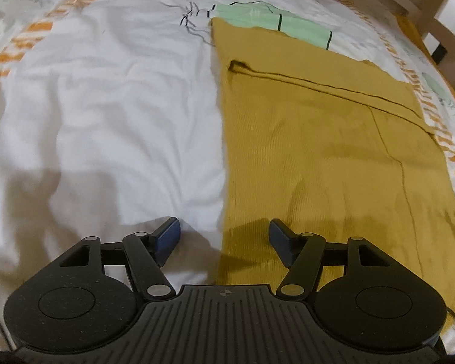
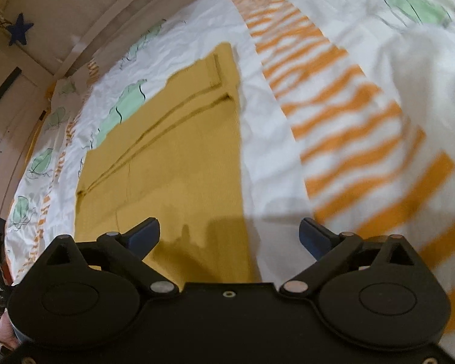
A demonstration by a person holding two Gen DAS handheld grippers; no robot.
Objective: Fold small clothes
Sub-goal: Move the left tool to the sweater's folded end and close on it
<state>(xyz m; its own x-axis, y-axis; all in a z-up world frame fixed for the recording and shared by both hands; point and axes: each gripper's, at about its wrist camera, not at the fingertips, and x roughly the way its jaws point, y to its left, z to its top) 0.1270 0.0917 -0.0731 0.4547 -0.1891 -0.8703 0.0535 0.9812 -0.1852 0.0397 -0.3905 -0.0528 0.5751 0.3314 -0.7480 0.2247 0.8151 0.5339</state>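
A mustard-yellow knitted garment (image 1: 327,151) lies flat on the bed, folded into a long rectangle with seams showing. It also shows in the right wrist view (image 2: 173,163). My left gripper (image 1: 224,233) is open and empty, hovering over the garment's near left edge, one finger over the white sheet, the other over the yellow cloth. My right gripper (image 2: 229,233) is open and empty, above the garment's near right edge, its left finger over the cloth and its right finger over the sheet.
The white bedsheet (image 1: 106,106) carries orange stripes (image 2: 348,127) and green patches (image 1: 273,21). A wooden bed frame (image 1: 424,3) stands at the far right. A wall with a blue star (image 2: 20,30) lies beyond the bed.
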